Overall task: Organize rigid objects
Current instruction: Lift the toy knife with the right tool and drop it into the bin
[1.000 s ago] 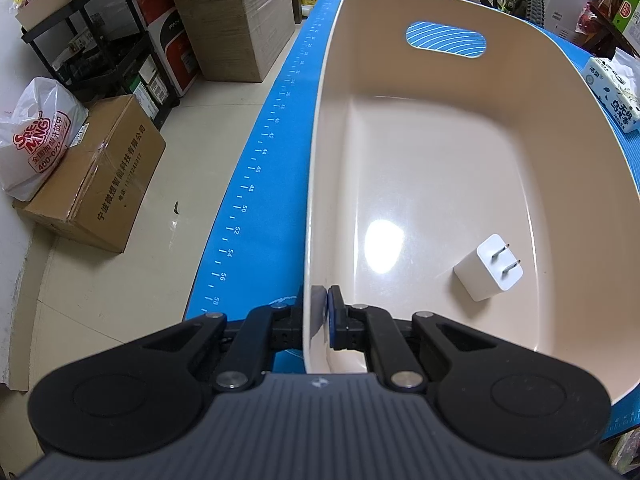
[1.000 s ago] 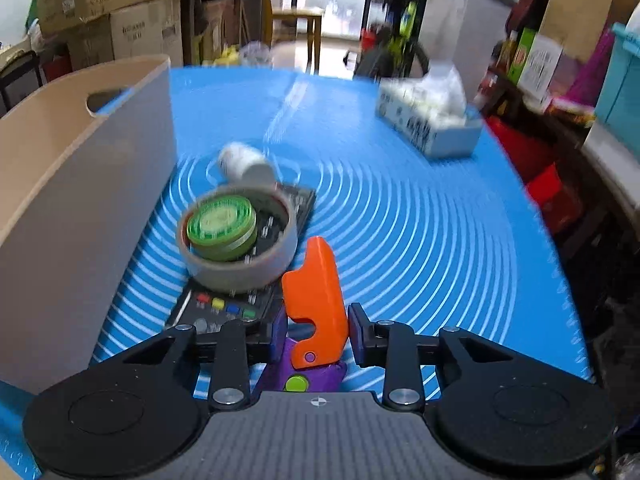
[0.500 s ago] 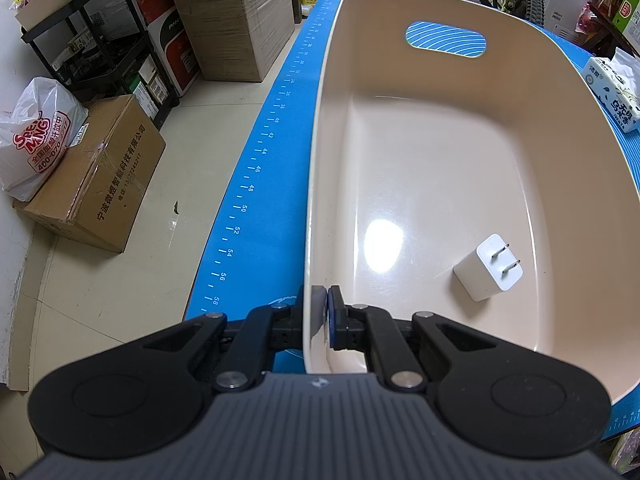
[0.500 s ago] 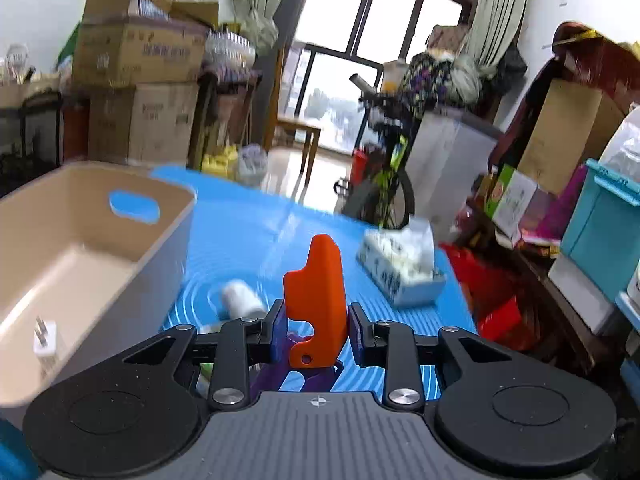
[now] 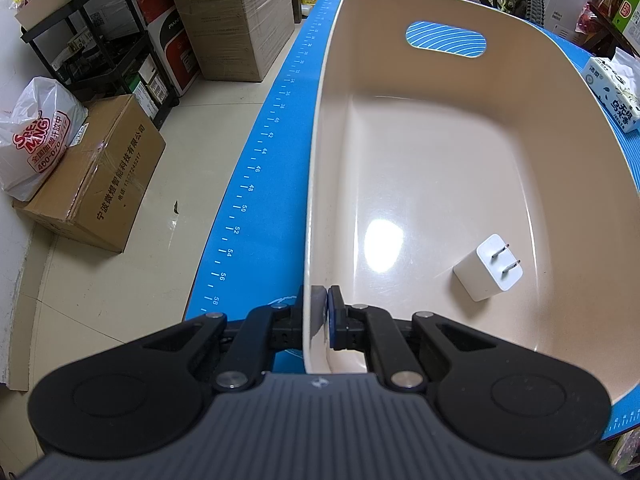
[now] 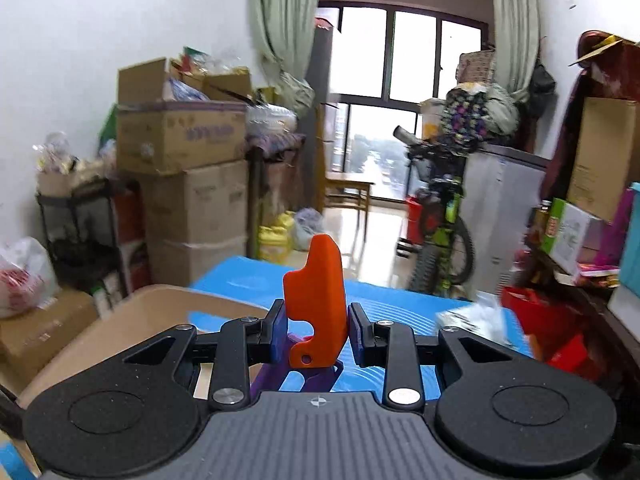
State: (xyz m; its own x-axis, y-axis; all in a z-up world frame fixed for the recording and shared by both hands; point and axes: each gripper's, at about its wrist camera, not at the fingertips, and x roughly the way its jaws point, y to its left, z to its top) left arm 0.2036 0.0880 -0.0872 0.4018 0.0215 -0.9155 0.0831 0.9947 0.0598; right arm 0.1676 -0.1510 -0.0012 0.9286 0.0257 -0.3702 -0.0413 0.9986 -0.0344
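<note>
Left gripper (image 5: 322,312) is clamping the near wall of the bin (image 5: 316,200), one finger inside and one outside. A white charger (image 5: 488,268) is lying inside the bin, near right. Right gripper (image 6: 316,330) is pinching an orange-and-purple toy (image 6: 318,300) by its flat sides, holding it up in the air with the bin down to its left. Looks like light, stiff plastic, maybe a bit slick, so gripping the broad faces low down is probably the safest hold.
</note>
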